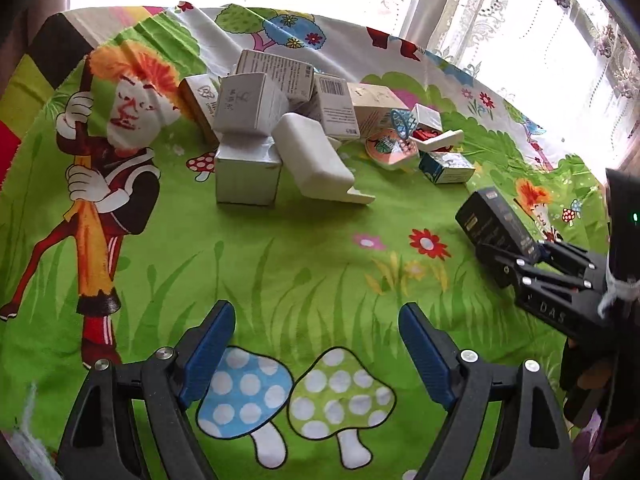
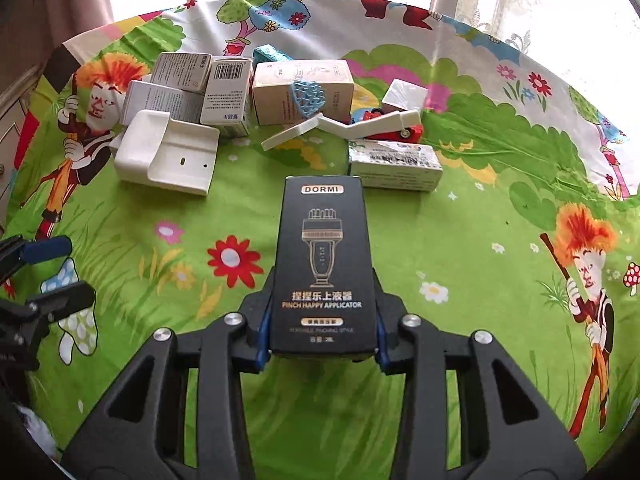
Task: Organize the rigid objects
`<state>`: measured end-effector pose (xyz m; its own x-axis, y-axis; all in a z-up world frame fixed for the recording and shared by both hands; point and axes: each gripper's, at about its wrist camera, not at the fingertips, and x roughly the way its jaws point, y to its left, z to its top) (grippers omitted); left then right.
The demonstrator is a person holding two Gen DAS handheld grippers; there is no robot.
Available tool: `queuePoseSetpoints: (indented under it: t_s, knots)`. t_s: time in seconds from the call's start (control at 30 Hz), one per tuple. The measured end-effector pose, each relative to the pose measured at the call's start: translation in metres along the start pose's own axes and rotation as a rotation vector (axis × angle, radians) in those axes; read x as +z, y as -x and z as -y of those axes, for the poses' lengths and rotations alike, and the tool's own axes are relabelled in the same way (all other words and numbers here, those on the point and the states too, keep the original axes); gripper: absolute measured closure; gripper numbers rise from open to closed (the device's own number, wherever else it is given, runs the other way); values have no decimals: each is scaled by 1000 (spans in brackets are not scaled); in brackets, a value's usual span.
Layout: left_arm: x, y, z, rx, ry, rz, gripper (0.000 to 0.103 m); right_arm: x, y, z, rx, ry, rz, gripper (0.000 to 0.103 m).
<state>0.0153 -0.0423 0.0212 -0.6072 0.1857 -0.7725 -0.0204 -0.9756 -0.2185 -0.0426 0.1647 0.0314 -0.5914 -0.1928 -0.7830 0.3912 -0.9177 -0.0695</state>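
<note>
My right gripper [image 2: 322,320] is shut on a black DORMI box [image 2: 323,264] and holds it flat, above the green cloth. The same box [image 1: 496,220] and right gripper [image 1: 520,256] show at the right in the left wrist view. My left gripper [image 1: 316,344] is open and empty over the mushroom print; it shows at the left edge of the right wrist view [image 2: 52,268]. A pile of white and beige boxes [image 1: 256,116] [image 2: 224,92], a white plastic holder [image 1: 312,156] [image 2: 168,152], a blue mesh piece [image 2: 308,94] and a red toy car [image 2: 384,124] lie at the far side.
The table is covered by a cartoon-print cloth [image 1: 280,248]. A small blue box [image 1: 446,166] and a white labelled box [image 2: 396,164] lie near the pile. Lace curtains and a bright window [image 1: 500,12] stand behind the table's far edge.
</note>
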Motion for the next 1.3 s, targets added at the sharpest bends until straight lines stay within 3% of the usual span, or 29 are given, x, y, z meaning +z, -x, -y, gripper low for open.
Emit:
queuePoseSetpoints:
  t_s: [0.1, 0.23, 0.27, 0.3, 0.37, 0.47, 0.57, 0.67, 0.73, 0.77, 0.8, 0.87, 0.93, 1.0, 1.13, 1.23, 1.3]
  knots:
    - [26, -17, 8, -14, 76, 34, 18, -25, 11, 13, -16, -17, -11, 60]
    - [53, -53, 5, -16, 228, 6, 20, -40, 18, 27, -1, -66, 17, 60]
    - [56, -55, 6, 2, 241, 32, 30, -41, 20, 27, 6, -77, 19, 60]
    - [57, -55, 6, 3, 251, 41, 55, -42, 21, 26, 6, -81, 19, 60]
    - [54, -51, 4, -58, 288, 57, 78, -41, 19, 25, 2, -78, 18, 60]
    - [38, -31, 9, -63, 270, 85, 89, -42, 20, 27, 19, -91, 21, 59]
    - [5, -4, 10, -98, 255, 67, 90, -42, 20, 31, 35, -104, 23, 59]
    - [-28, 3, 8, -89, 214, -43, 85, -42, 20, 31, 37, -106, 24, 59]
    - [-41, 15, 7, -71, 162, -25, 77, -42, 20, 31, 39, -107, 24, 59]
    - [-43, 20, 8, -5, 117, -16, 68, -43, 20, 31, 39, -108, 25, 59]
    - [-42, 23, 9, 67, 75, -6, 51, -43, 20, 31, 40, -109, 25, 59]
    - [-36, 30, 2, 121, 44, 23, 34, -42, 20, 32, 45, -113, 25, 59]
    - [-26, 34, -10, 133, 65, 51, 33, -42, 20, 32, 47, -115, 26, 59]
    - [-10, 28, -10, 107, 2, 50, 21, -42, 19, 32, 48, -115, 26, 59]
    - [16, 0, 0, -6, -377, -1, 20, -42, 20, 32, 47, -114, 26, 59]
    - [36, -33, -18, -29, -398, -152, 20, -42, 19, 32, 50, -117, 26, 59]
    - [45, -42, -25, -51, -389, -166, 19, -42, 19, 32, 51, -118, 26, 59]
